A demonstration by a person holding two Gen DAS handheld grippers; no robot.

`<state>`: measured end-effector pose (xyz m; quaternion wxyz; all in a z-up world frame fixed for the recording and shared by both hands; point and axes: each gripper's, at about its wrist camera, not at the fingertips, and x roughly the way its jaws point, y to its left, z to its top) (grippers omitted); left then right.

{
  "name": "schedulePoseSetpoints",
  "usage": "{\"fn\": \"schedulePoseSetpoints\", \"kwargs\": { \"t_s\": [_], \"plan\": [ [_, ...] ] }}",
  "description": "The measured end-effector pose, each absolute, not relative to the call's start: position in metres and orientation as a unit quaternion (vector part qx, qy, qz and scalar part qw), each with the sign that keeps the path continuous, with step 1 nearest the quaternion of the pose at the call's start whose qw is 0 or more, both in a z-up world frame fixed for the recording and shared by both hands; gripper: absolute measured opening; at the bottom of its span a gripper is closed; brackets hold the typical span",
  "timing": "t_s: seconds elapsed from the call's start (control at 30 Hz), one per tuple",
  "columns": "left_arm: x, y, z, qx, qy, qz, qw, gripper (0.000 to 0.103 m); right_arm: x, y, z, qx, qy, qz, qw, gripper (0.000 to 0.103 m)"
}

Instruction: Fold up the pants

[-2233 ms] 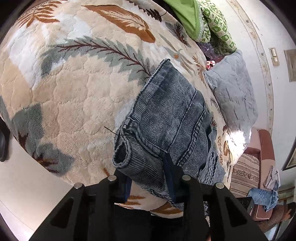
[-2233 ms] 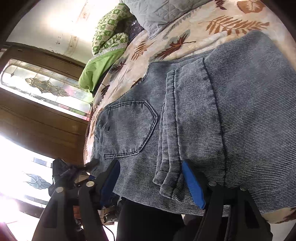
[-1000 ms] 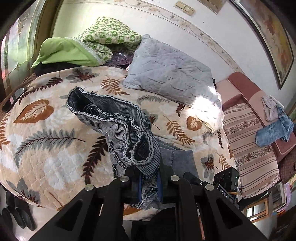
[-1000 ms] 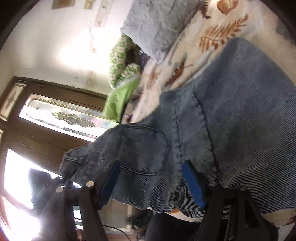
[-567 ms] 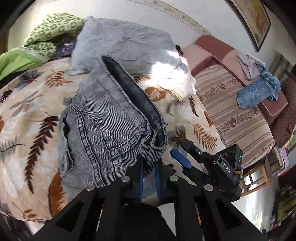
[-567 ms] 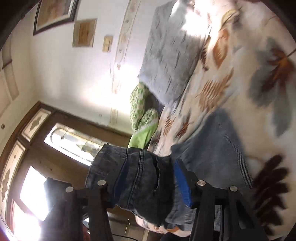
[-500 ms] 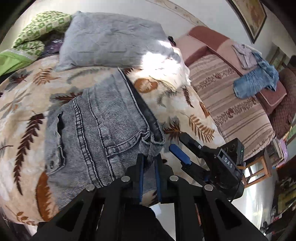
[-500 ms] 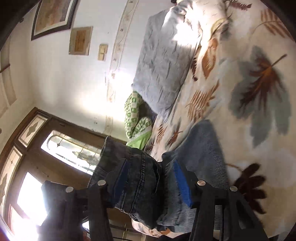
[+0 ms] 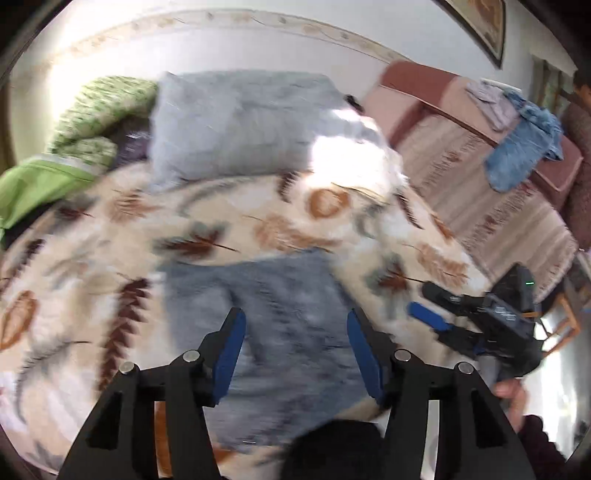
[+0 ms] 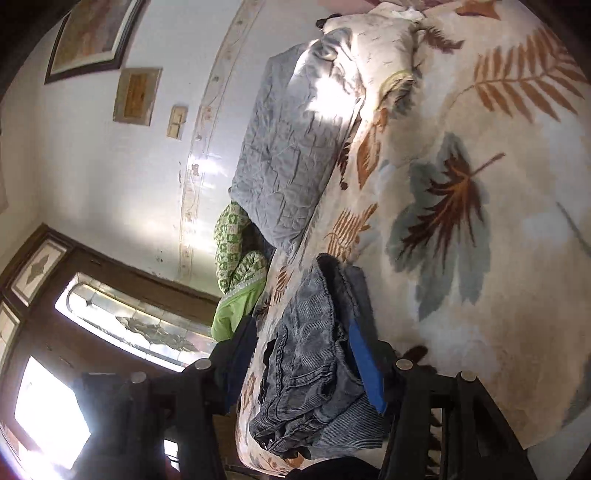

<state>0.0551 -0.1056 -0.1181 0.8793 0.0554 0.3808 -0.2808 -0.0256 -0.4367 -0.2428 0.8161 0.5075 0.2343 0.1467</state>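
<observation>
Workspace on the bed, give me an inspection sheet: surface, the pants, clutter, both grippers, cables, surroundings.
Surface: leaf-print bedspread.
Job's things: grey jeans lie bunched in a folded stack near the bed edge.
Clutter: grey pillow, green bedding.
Grippers: left gripper open over the jeans, holding nothing; right gripper open, fingers straddling the stack.
Cables: nothing seen.
Surroundings: striped sofa with a blue garment; framed picture; stained-glass window.

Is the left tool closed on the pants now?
No, the left tool is open, its two blue pads wide apart above the pants lying on the bed.
</observation>
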Motion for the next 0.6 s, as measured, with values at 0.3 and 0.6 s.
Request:
{"fn": "schedulePoseSetpoints", "kwargs": {
  "t_s": [0.3,0.6],
  "plan": [
    [0.09,-0.056,-0.189,0.062,0.472,-0.171,0.863,0.058,0.039,-0.369,-0.22,0.443,0.304,0.201,0.82,0.057],
    [0.07,-0.082,-0.234,0.14,0.487,-0.19,0.841,0.058,0.044,-0.362,-0.283,0.417,0.396,0.147,0.805,0.057]
  ]
}}
